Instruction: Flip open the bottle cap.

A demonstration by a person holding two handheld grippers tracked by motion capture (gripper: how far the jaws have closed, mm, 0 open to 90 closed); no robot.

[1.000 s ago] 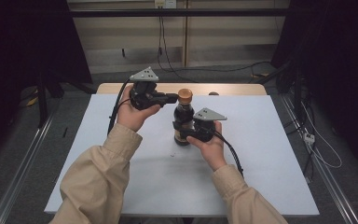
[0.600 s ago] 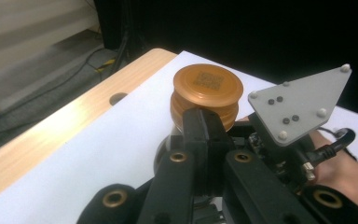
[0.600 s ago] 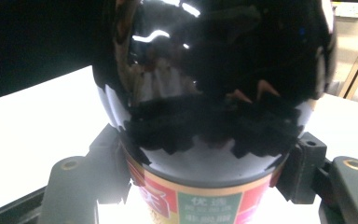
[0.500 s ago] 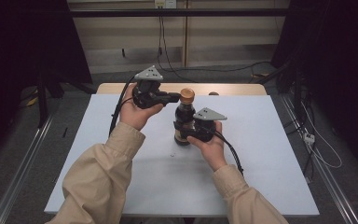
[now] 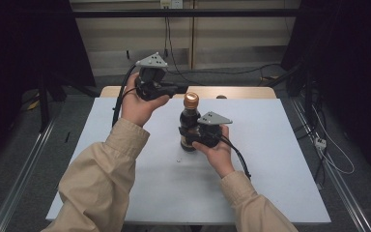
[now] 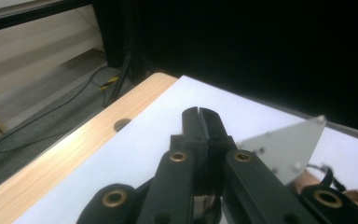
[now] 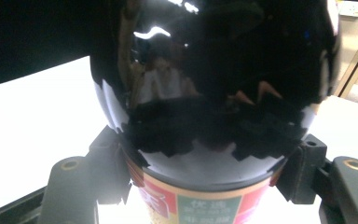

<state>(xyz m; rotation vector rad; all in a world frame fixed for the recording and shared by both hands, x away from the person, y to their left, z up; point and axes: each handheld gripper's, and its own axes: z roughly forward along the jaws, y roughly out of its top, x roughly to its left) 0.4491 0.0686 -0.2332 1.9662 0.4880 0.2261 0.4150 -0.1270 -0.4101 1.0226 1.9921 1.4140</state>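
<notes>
Dark glass bottle upright on the white counter, clamped low by the right hand-held gripper.

Counter (image 5: 280,159): flat matte white top w/ a pale wood strip along the far edge. Bottle (image 5: 189,121): round, glossy near-black glass, rounded shoulder, narrow neck, gold-brown cap (image 5: 191,100); red/green printed label around its lower body. Contents not visible thru the dark glass. Right hand-held gripper (image 5: 187,135): black jaws pressed on both sides of the bottle, near the counter's middle. Left hand-held gripper (image 6: 199,113): jaws together, nothing between, held above the far edge.
</notes>
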